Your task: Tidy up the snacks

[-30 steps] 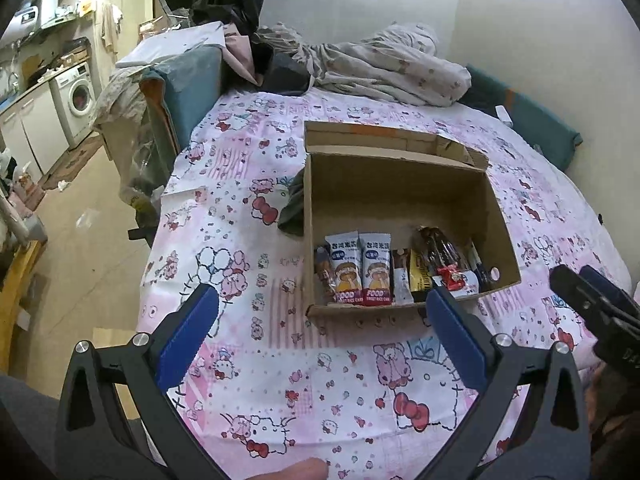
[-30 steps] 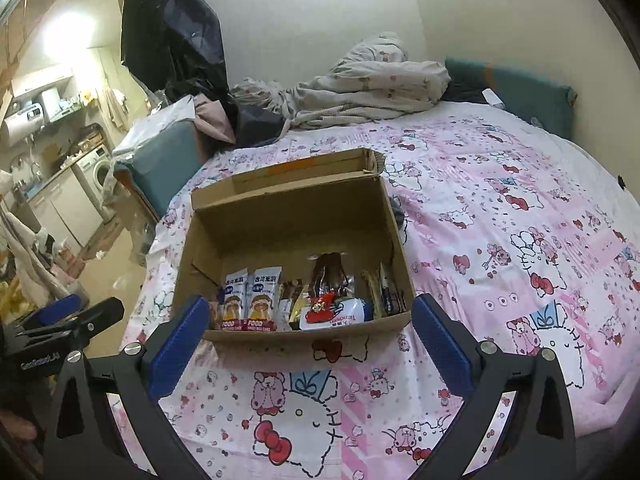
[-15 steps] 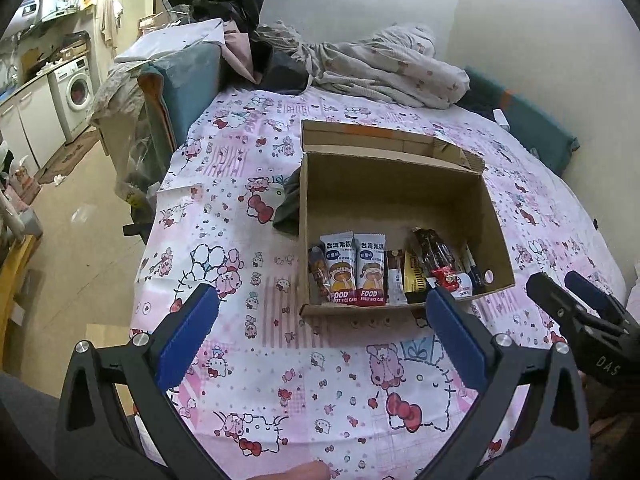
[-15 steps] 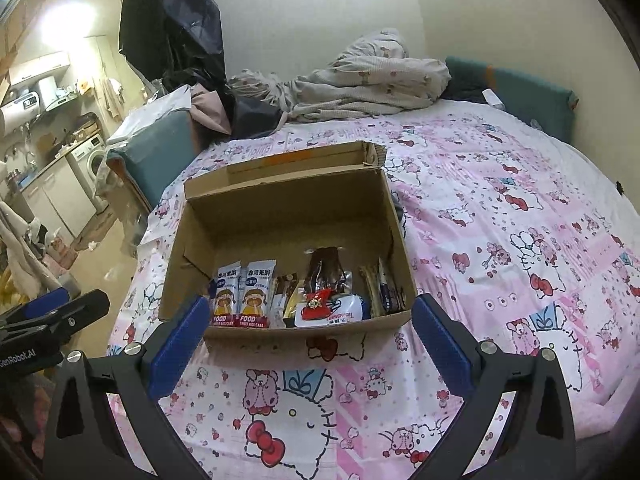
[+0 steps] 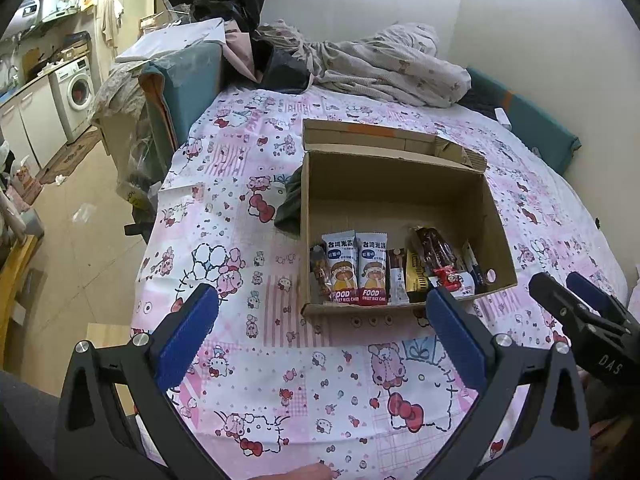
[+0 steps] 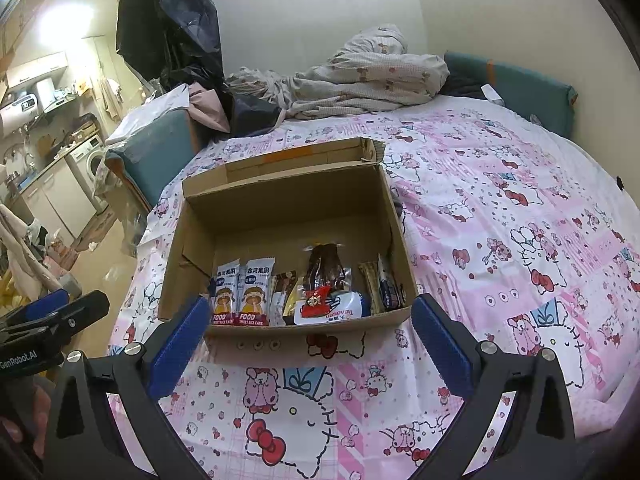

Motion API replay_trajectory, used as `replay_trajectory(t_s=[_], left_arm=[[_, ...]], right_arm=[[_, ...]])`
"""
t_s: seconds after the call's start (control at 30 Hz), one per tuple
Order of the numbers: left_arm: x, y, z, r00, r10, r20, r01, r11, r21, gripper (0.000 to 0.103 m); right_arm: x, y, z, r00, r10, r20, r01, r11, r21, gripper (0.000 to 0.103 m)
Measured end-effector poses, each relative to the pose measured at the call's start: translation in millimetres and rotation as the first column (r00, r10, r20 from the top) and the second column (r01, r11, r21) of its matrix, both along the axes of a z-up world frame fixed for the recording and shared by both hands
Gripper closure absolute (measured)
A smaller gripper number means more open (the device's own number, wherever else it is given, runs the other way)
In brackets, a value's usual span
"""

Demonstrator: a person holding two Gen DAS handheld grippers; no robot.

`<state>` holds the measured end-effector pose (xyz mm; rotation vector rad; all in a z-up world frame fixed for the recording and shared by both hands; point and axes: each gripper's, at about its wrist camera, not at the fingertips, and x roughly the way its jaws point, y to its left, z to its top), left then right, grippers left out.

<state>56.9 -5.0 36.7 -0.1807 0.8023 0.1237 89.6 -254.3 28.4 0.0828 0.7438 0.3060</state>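
The left tongs [image 5: 322,322] are held spread wide above the pink cartoon-print bed sheet [image 5: 224,208], with nothing between the blue pads [image 5: 186,334]. Ahead of them, toward their right finger, an open cardboard box [image 5: 394,184] is seen resting on the sheet. Along the box wall nearest the tongs a row of snacks is stood: at the left a slim dark packet [image 5: 319,274], then two white rice cake packets [image 5: 356,268] side by side and touching, then narrow brown and yellow packets [image 5: 414,276], then a dark brown wrapped snack [image 5: 434,250] leaning over a red-and-white packet [image 5: 450,278], and thin packets at the right end whose details cannot be made out. The far half of the box floor is left bare. A dark cloth [image 5: 290,204] is seen beside the left wall of the box. The right tongs [image 6: 312,330] are likewise held spread wide and pinch nothing, with the near wall of the box framed just beyond their tips. Beyond the box, a crumpled quilt [image 6: 360,76] is piled at the far end of the bed.
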Motion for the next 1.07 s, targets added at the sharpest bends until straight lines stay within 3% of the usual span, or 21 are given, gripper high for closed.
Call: replay_trajectory(t_s=[1.07], left_arm=[[-2.7,1.2,-5.2,1.000,0.001,-0.003,-0.001,1.000,0.016,0.001]], right_arm=[[-1.2,4.4,-0.4,1.000,0.010,0.007,-0.010,1.000,-0.008,0.000]])
